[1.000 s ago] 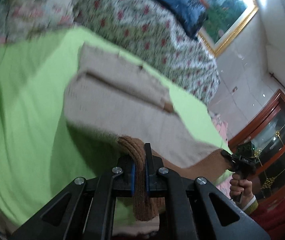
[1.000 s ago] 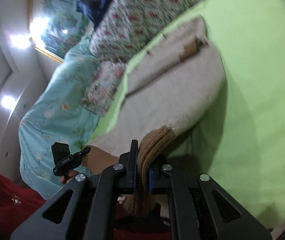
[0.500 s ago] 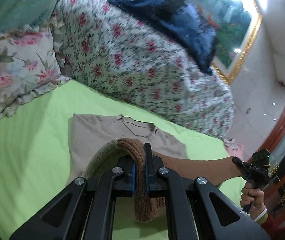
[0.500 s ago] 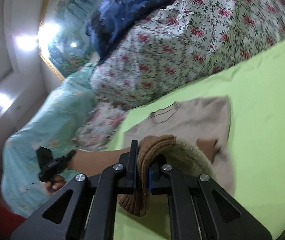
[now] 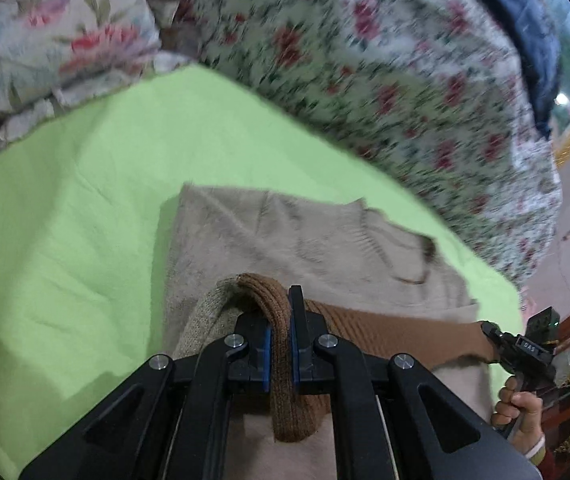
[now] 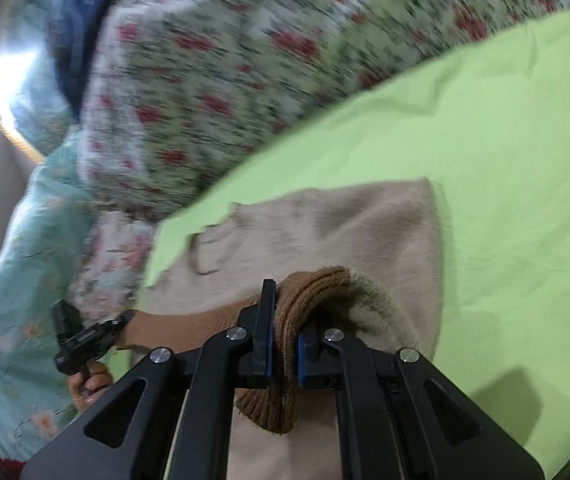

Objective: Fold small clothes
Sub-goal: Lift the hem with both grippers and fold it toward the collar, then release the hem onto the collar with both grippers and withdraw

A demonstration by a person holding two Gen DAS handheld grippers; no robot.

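Green bedsheet (image 5: 85, 208), floral quilt (image 5: 365, 60) along far edge. Beige sweater (image 5: 285, 240) lies mid-sheet. Left gripper (image 5: 281, 344) and right gripper (image 6: 283, 344) each clamp its brown ribbed hem (image 5: 285, 360), lifted over the body. Fold half done; hem not yet laid down.

Sweater (image 5: 285, 240) flat on bedsheet (image 5: 85, 200), quilt (image 5: 365, 60) behind (pillow (image 5: 45, 40) at its left)

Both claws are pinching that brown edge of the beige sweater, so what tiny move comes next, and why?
Probably lower the brown hem onto the sweater lying on the green sheet, then open. The left gripper and right gripper hold it doubled over, above the neckline half, so the fold looks nearly laid.
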